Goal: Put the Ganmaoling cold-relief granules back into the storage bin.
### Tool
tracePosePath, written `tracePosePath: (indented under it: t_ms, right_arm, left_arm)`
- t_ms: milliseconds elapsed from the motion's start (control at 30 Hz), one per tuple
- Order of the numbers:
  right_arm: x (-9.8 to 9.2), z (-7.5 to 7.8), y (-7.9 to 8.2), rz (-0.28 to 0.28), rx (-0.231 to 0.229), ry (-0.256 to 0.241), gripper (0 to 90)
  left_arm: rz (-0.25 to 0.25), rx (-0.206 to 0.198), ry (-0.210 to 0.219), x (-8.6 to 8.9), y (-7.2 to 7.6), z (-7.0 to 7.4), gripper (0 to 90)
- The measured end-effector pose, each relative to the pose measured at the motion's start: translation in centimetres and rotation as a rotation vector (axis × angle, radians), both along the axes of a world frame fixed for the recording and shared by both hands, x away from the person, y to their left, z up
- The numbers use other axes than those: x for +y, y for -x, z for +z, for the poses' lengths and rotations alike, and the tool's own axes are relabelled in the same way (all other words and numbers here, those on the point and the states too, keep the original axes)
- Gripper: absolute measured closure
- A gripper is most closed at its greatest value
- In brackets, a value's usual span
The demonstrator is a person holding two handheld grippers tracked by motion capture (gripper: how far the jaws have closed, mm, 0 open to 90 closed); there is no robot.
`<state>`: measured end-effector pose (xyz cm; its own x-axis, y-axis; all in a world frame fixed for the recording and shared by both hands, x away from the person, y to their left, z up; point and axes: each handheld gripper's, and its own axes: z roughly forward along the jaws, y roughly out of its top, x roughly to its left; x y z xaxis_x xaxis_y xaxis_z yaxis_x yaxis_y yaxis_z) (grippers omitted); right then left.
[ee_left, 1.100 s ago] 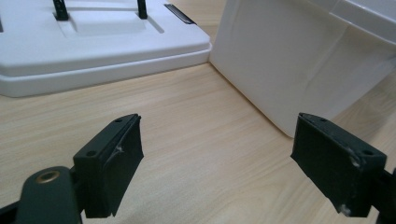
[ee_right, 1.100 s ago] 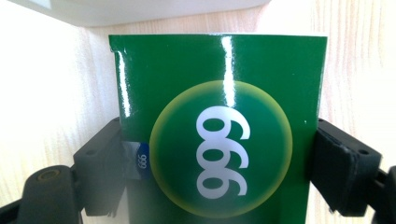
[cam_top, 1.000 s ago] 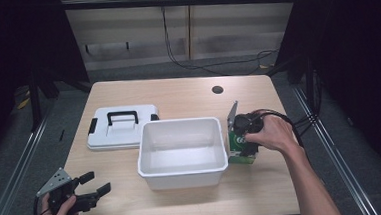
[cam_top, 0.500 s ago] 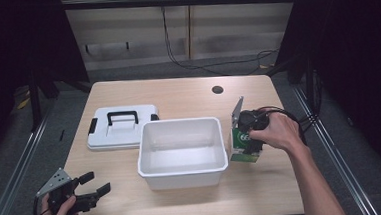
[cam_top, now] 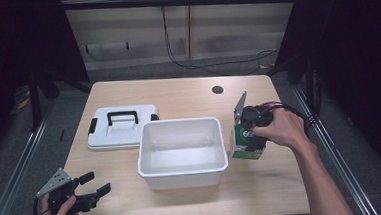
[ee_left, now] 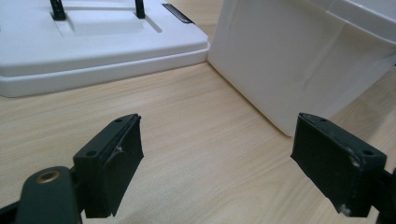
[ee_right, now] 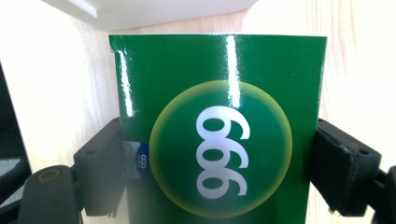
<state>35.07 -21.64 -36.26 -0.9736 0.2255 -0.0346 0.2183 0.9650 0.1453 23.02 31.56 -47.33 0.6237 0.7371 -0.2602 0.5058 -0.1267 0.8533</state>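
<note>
Sitting at the right of the frame, the right gripper [cam_top: 250, 136] squeezes the shiny green cardboard box [cam_top: 245, 146] just beside the white plastic tub [cam_top: 183, 166], while the far-off left gripper [cam_top: 95, 186] gapes with nothing in it.

Left gripper [cam_top: 91, 190]: black body, topped by a grey three-cornered plate.
Jaws: black blocks with worn, chipped pad edges; small screw holes are seen.
Pivot: a brass-coloured rivet is set in the left arm.
Right gripper [cam_top: 252, 133]: black, trailed by a looped black cable.
Forearms: bare, no sleeves.

White lid [cam_top: 122, 127] beside empty white bin [cam_top: 182, 147], wooden table [cam_top: 188, 95].
</note>
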Motion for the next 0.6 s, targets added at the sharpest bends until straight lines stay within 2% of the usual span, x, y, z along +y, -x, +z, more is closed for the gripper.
tracePosePath:
  t_ms: [133, 167, 367, 600]
  right_arm:
    - [-0.1, 0.8, 0.1, 0.010, 0.007, -0.006, 16.0]
    - [-0.1, 1.1, 0.2, -0.010, 0.010, -0.002, 16.0]
    - [0.1, 2.5, 0.3, 0.008, 0.000, 0.021, 16.0]
    - [0.5, 3.9, 0.3, 0.033, -0.020, 0.025, 16.0]
  left_arm:
    - [0.001, 0.002, 0.002, 0.0, 0.0, 0.0, 15.9]
    - [0.001, 0.001, 0.002, 0.0, 0.0, 0.0, 15.9]
    - [0.000, 0.001, 0.002, 0.0, 0.0, 0.0, 15.8]
    - [0.000, 0.000, 0.002, 0.0, 0.0, 0.0, 15.9]
